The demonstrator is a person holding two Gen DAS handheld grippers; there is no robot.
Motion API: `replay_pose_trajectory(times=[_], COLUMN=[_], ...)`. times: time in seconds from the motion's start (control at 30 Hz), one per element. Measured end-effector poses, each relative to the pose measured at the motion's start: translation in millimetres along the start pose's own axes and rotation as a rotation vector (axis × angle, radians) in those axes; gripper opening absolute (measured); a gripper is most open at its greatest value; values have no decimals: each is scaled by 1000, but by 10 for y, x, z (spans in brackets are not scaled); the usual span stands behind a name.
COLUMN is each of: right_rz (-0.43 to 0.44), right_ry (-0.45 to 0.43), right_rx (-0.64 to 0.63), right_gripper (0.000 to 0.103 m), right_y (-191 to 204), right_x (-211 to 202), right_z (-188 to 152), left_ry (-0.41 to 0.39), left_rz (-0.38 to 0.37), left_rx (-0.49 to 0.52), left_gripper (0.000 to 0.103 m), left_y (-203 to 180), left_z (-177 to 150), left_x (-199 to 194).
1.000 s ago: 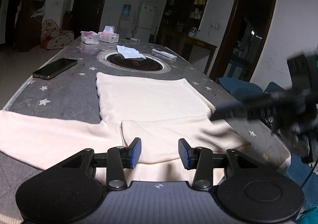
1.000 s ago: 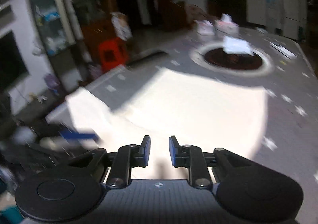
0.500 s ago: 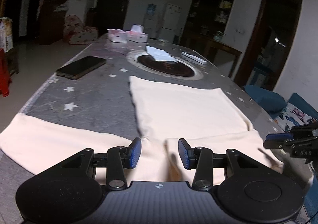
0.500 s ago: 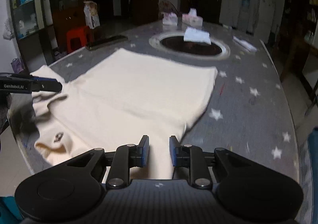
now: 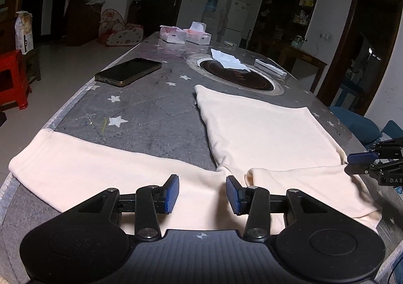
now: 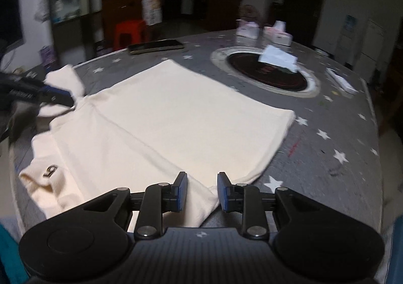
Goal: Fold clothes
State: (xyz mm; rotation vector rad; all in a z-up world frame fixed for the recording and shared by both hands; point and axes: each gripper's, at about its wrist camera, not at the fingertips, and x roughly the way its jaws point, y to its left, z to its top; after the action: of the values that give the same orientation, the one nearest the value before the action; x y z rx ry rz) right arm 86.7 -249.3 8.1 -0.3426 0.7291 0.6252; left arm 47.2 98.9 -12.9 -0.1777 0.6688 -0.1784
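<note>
1 cream garment [image 6: 191, 117], small dark logo [image 6: 50, 170] unreadable; "DAS" on right tongs [image 5: 362, 158].

A phone [image 5: 128, 71] is laid flat near the left edge of the grey, star-printed tabletop [image 5: 151, 117]. A round dark inset [image 5: 236, 77] is set into the middle, and a crumpled tissue [image 5: 228, 58] is draped over its far rim. Two tissue boxes [image 5: 186, 34] are placed side by side at the far end. A red stool [image 5: 12, 77] is seen on the floor.
</note>
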Motion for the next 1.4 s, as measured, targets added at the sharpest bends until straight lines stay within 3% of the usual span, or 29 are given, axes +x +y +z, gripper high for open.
replay_pose_trajectory(times=[0.13,0.17,0.3,0.4,0.53,0.63,0.7,0.73,0.93,0.97,1.0,1.07,1.27,1.4], right_rz=[13,3,-52,-110,-123,-75,-44,-37,27,40,44,38,-29,-39], right_ry=[22,21,12,14,-6,-60,-77,-77,-1,6,13,18,1,-28], right_rx=[-26,-20,5,31,69,88,57,32,-34,-33,-28,-23,0,53], right_gripper=[12,3,0,0,0,8,21,22,22,18,6,3,3,9], right_y=[11,1,-51,-106,-148,-124,-70,-34,-26,-42,-46,-34,-94,-146], right_x=[35,23,-84,-132,-176,-261,-263,-239,56,82,85,48,-167,-193], right_z=[-24,-28,-61,-137,-244,-201,-147,-120,-47,-41,-34,-31,-114,-170], left_ry=[1,2,3,1,2,5,5,4,-1,-1,-2,-3,-9,-6], left_rz=[10,11,13,14,18,20,22,23,17,16,16,15,13,22], left_rx=[10,10,15,17,24,26,31,30,19,19,19,18,24,20], left_gripper=[44,44,44,44,44,45,44,45,45,45,45,45,45,45], left_y=[-20,-20,-16,-11,-28,-29,-36,-36,-19,-18,-19,-18,-11,-23], left_z=[7,8,11,5,11,15,12,12,8,7,6,6,-7,9], left_x=[27,31,40,43,41,39,39,39,38,40,44,46,44,36])
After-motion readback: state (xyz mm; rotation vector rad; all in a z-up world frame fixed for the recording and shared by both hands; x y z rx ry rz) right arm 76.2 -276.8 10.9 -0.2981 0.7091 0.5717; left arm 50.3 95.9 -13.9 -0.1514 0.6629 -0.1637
